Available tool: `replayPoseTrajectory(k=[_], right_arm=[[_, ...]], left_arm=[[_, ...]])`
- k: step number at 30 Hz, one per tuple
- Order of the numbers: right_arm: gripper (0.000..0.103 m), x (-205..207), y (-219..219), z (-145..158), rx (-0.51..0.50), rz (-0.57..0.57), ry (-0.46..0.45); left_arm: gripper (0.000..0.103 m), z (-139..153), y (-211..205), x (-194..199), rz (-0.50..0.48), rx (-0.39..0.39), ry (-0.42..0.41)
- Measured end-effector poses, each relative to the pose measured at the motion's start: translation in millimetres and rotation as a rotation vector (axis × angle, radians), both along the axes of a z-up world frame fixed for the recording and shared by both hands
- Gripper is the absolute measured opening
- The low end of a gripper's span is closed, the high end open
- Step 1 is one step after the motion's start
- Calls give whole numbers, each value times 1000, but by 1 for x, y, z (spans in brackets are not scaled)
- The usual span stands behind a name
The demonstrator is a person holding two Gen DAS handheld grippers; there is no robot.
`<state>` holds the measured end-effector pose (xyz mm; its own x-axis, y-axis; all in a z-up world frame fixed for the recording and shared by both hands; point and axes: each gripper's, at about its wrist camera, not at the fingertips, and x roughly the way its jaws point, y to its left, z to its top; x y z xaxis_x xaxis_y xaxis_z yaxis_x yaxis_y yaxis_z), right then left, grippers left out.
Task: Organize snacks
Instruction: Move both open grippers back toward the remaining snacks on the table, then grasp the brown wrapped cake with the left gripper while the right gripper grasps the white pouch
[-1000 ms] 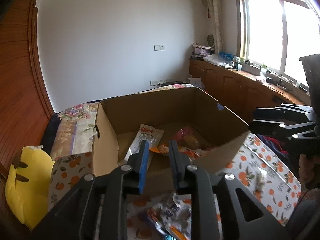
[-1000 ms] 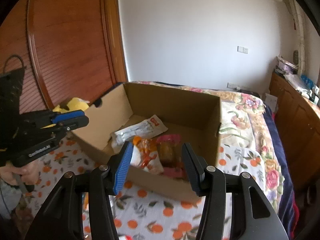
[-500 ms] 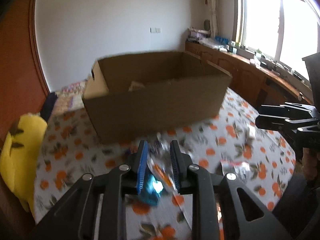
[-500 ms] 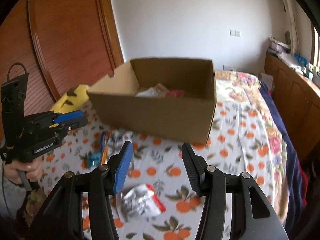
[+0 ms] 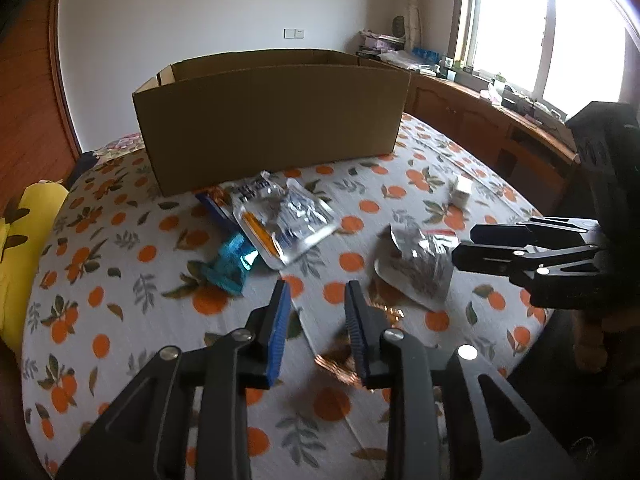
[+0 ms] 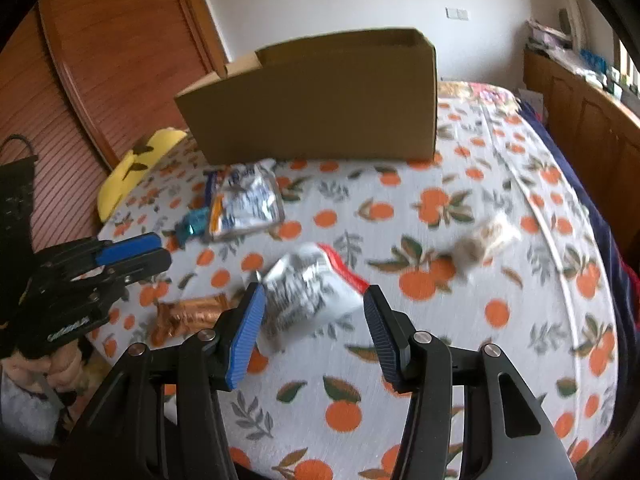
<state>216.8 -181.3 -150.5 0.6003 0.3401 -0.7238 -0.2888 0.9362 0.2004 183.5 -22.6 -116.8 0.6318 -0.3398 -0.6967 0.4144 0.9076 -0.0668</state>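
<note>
**Here the silver packet lies straight ahead of the right jaws**

Broadly, the scene is a bed under an orange-print bedspread [image 6: 500,208], with a cardboard box [image 6: 320,100] standing at its far side and loose snacks spread on the near side. Nearest the box lies a clear-and-white snack bag [image 6: 244,204], with a small teal wrapper [image 6: 194,220] beside it. Closer in sits a crinkled silver packet with a red edge [image 6: 308,292], a copper-brown wrapped bar [image 6: 188,316] to its left, and a small pale snack [image 6: 484,240] off to the right.

The right gripper [image 6: 314,320] is spread wide and holds nothing; the silver packet sits just beyond its jaws, almost centred, its long axis slanting from near-left to far-right. The left gripper [image 5: 318,320] is partly open and also empty, with the brown bar just below and right of its jaws. I judge the right side better placed for the silver packet.
</note>
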Motion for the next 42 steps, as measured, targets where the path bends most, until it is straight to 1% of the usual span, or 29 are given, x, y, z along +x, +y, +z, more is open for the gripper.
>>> replayPoseTrajectory(k=[2,6,13,17,23,27,30,32,35,38,42], right_arm=[[57,-2,2,-3,-3,7,4],[59,-3,6,-10,27,27,29],[59,5,8,-14,62,38,51],[59,12,13,-10,73,47,42],[59,23,23,-8,41,60,26],[60,26,27,-13,-7,56,21],[60,26,26,-14,-22,51,17],[62,25,27,-15,-34,51,11],[65,24,27,-18,-52,47,8],[67,25,24,-23,-57,34,15],[67,23,25,-22,-75,36,1]], left_arm=[[30,-4,-3,-5,-10,-2,13],[34,-9,-5,-10,-20,-9,32],[36,-15,-9,-13,-42,-1,59],[36,-16,-11,-14,-53,-3,67],[37,-22,-18,-14,-74,14,83],[38,-28,-23,-13,-82,41,97],[39,-29,-25,-13,-79,58,83],[40,-29,-27,-13,-76,72,79],[43,-30,-31,-12,-77,101,62],[49,-31,-30,-10,-67,89,59],[53,-31,-31,-8,-53,87,55]])
